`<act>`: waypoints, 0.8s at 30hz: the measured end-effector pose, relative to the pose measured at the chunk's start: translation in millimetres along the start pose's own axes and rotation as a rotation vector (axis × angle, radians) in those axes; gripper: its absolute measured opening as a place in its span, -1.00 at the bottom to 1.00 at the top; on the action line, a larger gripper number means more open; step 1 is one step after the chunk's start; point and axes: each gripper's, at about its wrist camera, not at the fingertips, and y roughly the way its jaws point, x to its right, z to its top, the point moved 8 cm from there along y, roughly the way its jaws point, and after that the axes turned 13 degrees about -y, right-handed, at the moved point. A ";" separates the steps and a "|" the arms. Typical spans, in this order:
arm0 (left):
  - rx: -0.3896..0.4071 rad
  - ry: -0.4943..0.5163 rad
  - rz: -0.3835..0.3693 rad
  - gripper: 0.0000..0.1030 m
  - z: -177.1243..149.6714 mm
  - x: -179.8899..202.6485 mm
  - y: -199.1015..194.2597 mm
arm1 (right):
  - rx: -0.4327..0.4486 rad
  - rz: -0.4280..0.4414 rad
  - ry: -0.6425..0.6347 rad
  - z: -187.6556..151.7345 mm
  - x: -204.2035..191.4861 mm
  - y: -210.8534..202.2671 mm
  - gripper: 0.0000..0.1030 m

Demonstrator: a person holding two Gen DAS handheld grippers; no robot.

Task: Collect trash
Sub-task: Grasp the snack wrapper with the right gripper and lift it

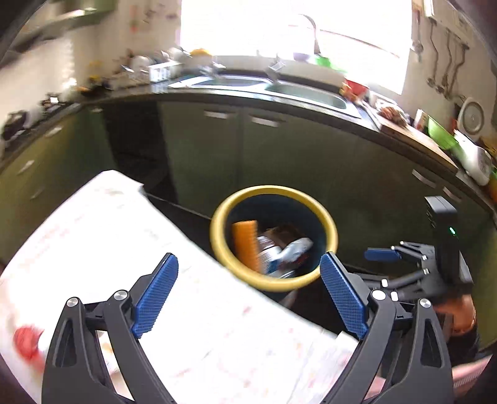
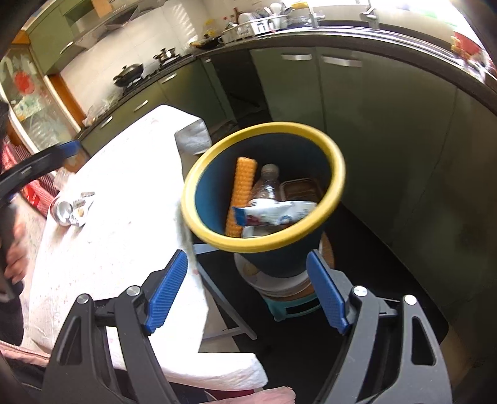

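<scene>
Home kitchen. Dark countertop [image 2: 388, 43] runs along the far side over green cabinet doors [image 2: 292, 90] with metal handles. Steel sink [image 1: 306, 93] with a tap under a bright window [image 1: 295, 28]. Gas stove at far left with a black wok [image 2: 129, 74] on it, range hood [image 2: 102, 21] above. Dish rack [image 2: 257, 23] full of dishes near the sink. Utensils hang on the right wall [image 1: 447, 68]. Green bowl [image 1: 441, 135] and white appliance [image 1: 473, 158] on the right counter. Near, a bench [image 2: 124, 192] under a white cloth.

Glossy plastic bin [image 2: 264, 217] beside a cloth-covered table [image 2: 124, 202]

Clear plastic bottle [image 2: 267, 186] and shiny wrapper [image 2: 273, 214] inside; crushed metal can [image 2: 62, 211] on matt cloth.
</scene>
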 end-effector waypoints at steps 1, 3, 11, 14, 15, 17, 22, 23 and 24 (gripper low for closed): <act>0.019 -0.016 0.016 0.84 -5.5 -11.0 -14.0 | -0.002 0.009 -0.012 1.8 -6.2 2.7 0.45; 0.064 -0.067 0.055 0.91 -18.0 -35.7 -43.0 | -0.004 0.030 -0.040 8.4 -21.9 9.1 0.45; 0.172 -0.275 0.259 0.91 -81.6 -137.1 -130.3 | -0.023 0.152 -0.269 50.1 -118.2 41.7 0.45; 0.175 -0.329 0.299 0.91 -106.7 -165.9 -147.2 | -0.047 0.209 -0.350 64.7 -160.0 57.6 0.45; 0.176 -0.341 0.320 0.91 -114.4 -174.8 -152.4 | -0.052 0.222 -0.370 69.3 -173.4 62.1 0.45; 0.179 -0.363 0.353 0.91 -128.9 -190.6 -163.6 | -0.064 0.256 -0.398 76.9 -199.4 70.9 0.45; 0.173 -0.413 0.361 0.91 -158.3 -209.8 -176.3 | -0.109 0.316 -0.426 97.6 -253.8 87.2 0.45; 0.173 -0.420 0.360 0.91 -162.7 -213.8 -178.9 | -0.117 0.314 -0.432 103.2 -263.1 91.7 0.45; 0.174 -0.427 0.356 0.91 -166.6 -216.8 -180.1 | -0.126 0.313 -0.432 107.1 -267.2 94.0 0.45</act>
